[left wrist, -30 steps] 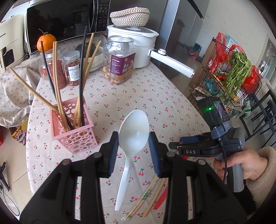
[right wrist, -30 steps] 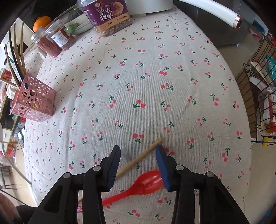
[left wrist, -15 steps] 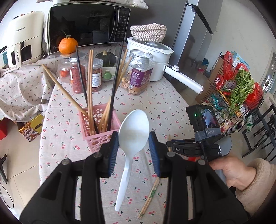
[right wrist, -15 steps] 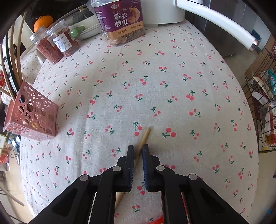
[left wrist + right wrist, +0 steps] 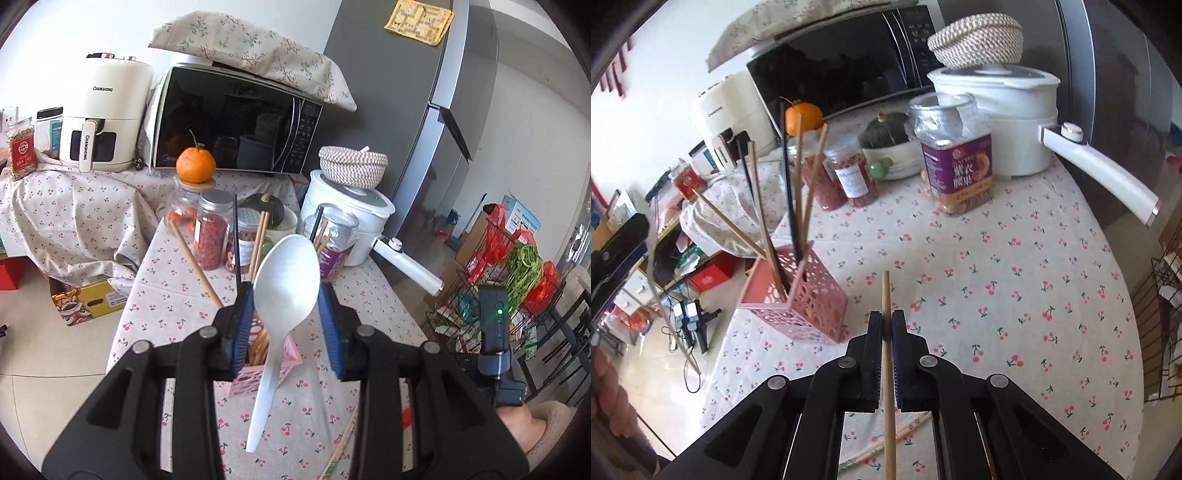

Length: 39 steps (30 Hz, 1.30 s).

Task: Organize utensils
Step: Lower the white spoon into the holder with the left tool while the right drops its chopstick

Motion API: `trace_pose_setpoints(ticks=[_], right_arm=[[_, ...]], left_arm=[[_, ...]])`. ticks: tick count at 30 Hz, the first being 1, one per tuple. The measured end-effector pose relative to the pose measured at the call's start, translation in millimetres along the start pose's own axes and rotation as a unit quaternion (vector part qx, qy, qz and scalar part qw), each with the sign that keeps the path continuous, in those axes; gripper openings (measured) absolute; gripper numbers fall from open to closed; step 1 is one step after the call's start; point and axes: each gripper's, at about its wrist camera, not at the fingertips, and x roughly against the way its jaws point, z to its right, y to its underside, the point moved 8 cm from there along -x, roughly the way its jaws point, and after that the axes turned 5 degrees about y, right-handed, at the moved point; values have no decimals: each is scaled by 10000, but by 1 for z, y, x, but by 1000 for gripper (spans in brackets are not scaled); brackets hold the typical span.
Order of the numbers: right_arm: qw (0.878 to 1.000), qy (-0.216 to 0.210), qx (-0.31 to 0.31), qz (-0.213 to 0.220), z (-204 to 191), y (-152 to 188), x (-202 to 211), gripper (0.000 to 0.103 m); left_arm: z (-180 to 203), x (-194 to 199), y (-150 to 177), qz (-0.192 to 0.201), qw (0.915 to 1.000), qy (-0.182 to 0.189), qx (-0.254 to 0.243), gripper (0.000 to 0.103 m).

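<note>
Two grippers were loaded at this moment, and I logged each. My left gripper (image 5: 286, 314) sat at centre frame of its own view, blue pads pressed against either side of the bowl of a white plastic spoon (image 5: 284, 291), whose handle hung down toward the lower centre, clear of the tablecloth (image 5: 177, 291). Directly behind and below the spoon I saw the pink basket (image 5: 288, 354), mostly hidden by the jaws, with wooden and black chopsticks fanning up toward the centre of the frame. My right gripper (image 5: 886, 326) at lower centre of the right wrist view was clamped on a single wooden chopstick (image 5: 888, 373), which ran nearly vertical between the pads, its tip poking above them. In that view the pink basket (image 5: 798, 295) stood left of centre on the cherry-print cloth, just beside the gripper tips and near the table's left edge. More chopsticks (image 5: 886, 443) lay on the cloth at lower centre, under the gripper body. I noted a nut jar (image 5: 953, 158), a white cooker (image 5: 1004, 114) and a microwave (image 5: 842, 62) across the upper frame.
</note>
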Motion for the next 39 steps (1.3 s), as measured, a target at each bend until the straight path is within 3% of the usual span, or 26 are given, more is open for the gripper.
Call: trace_pose_setpoints(ticks=[4, 8, 15, 19, 28, 39], right_arm=[[9982, -185, 231, 527, -14, -11, 39, 5], [9960, -342, 305, 769, -25, -17, 55, 5], [9933, -484, 211, 1033, -30, -30, 73, 5], [9913, -512, 128, 1208, -31, -39, 83, 5], [9895, -425, 29, 1381, -23, -52, 91, 5], [9838, -536, 123, 1704, -32, -64, 121, 4]], left_arm=[[-2, -2, -9, 407, 9989, 183, 143, 37], [1, -10, -16, 772, 9958, 447, 221, 37], [-9, -33, -25, 1052, 9935, 227, 377, 37], [-8, -44, -26, 1150, 9931, 52, 206, 37], [-16, -70, -8, 784, 9964, -309, 55, 37], [-19, -55, 15, -115, 9988, -476, 95, 64]])
